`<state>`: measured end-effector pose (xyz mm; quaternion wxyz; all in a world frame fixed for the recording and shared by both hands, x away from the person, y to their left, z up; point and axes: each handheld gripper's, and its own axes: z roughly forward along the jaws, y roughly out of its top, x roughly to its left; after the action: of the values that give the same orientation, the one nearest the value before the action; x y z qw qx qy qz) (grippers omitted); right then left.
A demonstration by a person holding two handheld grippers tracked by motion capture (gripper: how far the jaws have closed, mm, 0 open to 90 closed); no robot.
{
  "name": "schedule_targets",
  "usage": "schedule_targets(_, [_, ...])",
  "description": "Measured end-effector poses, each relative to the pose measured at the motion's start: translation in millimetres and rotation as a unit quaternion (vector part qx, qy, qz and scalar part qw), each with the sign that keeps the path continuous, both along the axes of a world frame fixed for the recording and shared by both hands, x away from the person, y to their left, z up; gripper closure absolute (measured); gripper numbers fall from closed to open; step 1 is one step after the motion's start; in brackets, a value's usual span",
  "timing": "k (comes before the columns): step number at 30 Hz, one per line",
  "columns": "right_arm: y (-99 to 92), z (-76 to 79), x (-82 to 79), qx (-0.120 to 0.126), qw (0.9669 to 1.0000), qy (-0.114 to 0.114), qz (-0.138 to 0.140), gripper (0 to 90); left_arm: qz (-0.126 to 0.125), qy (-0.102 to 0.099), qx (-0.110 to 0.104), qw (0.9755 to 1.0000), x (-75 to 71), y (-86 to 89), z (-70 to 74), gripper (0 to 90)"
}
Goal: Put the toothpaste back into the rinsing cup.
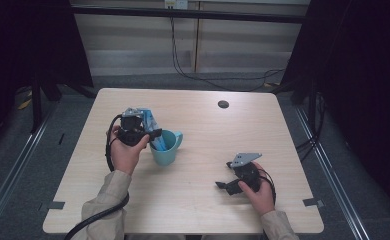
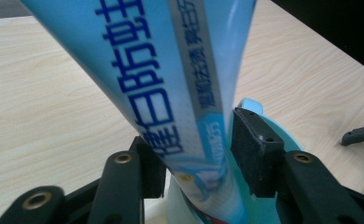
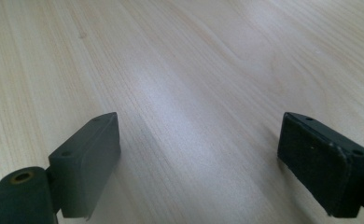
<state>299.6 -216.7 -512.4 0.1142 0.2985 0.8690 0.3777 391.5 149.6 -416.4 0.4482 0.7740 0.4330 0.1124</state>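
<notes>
While my left gripper (image 1: 150,131) brackets the toothpaste tube (image 2: 171,93) standing in the cup (image 1: 164,148), pads loosened | right gripper (image 3: 199,163) wide over bare table (image 1: 263,125) | tube lettering readable up close.

tube (image 2: 171,93): top ran past the frame edge; foot was hidden in the cup (image 2: 273,140)
cup: mostly hidden behind tube and jaws
left pads (image 2: 252,144): contact with tube could not be told
print: partly blurred
</notes>
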Motion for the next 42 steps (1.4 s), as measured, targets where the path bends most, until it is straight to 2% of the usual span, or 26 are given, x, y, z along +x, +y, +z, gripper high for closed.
schedule_targets(7, [0.0,0.0,0.1,0.0,1.0,0.0,0.0,12.8,0.01,0.003,-0.001,0.9999,0.4,2.0,-0.6,51.0])
schedule_targets(10, [0.0,0.0,0.0,0.0,1.0,0.0,0.0,12.8,0.016,0.004,-0.006,0.9998,0.6,3.2,0.4,43.9])
schedule_targets(24, [0.0,0.0,0.0,0.0,1.0,0.0,0.0,12.8,0.008,0.004,-0.02,0.9998,-0.5,5.2,0.6,26.3])
schedule_targets(37, [0.0,0.0,0.1,0.0,1.0,0.0,0.0,12.8,0.009,0.001,-0.02,0.9998,-3.4,12.6,3.9,23.4])
schedule_targets(42, [0.0,0.0,0.1,0.0,1.0,0.0,0.0,12.7,0.006,0.006,-0.017,0.9998,-4.4,16.3,3.0,23.3])
